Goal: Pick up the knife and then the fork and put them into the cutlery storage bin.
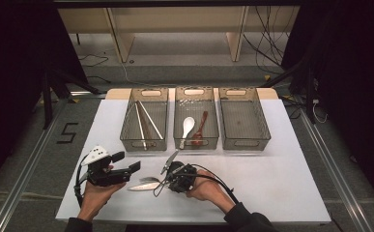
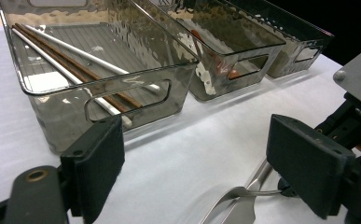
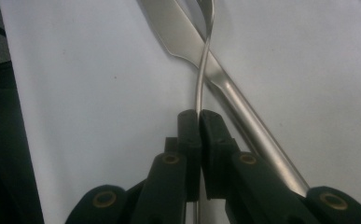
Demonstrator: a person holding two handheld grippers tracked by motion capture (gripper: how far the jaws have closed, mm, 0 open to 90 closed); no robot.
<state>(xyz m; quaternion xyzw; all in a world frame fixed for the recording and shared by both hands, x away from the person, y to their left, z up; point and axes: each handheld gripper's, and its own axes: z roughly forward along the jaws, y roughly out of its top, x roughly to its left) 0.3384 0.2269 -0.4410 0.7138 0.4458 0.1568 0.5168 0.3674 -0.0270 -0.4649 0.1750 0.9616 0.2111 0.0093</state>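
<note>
Gripping a thin, curved steel handle edge-on, our right gripper (image 3: 199, 122) has its two black jaws pressed together on the fork (image 3: 205, 60), whose bright stem bends up and away from the pads in the right gripper view. It sits low over the near middle of the table, just in front of the bins. Under it, flat on the sheet and crossing beneath the stem, lies a table knife (image 3: 225, 88) with a broad polished blade. From the high view we see the fork (image 1: 148, 180) and knife (image 1: 141, 186) as pale slivers between our two hands. Our left gripper (image 1: 126, 163) hangs just left of them with its jaws spread wide and nothing between the pads.

We count three smoky, see-through plastic bins (image 1: 144, 121) in a row at the far side. The left one holds four chopsticks (image 2: 71, 65), two white and two brown. The middle bin (image 1: 196, 118) holds two spoons, one white (image 1: 187, 126) and one reddish-brown (image 1: 200, 129). The right bin (image 1: 244, 118) has nothing we can make out inside. One fork, one knife.

The table (image 1: 271, 179) is covered in plain white and stands on grey flooring with metal rails either side. A figure five (image 1: 67, 132) is marked on the floor at the left. Behind the table stand pale wooden legs and loose cables, with dark surroundings.
</note>
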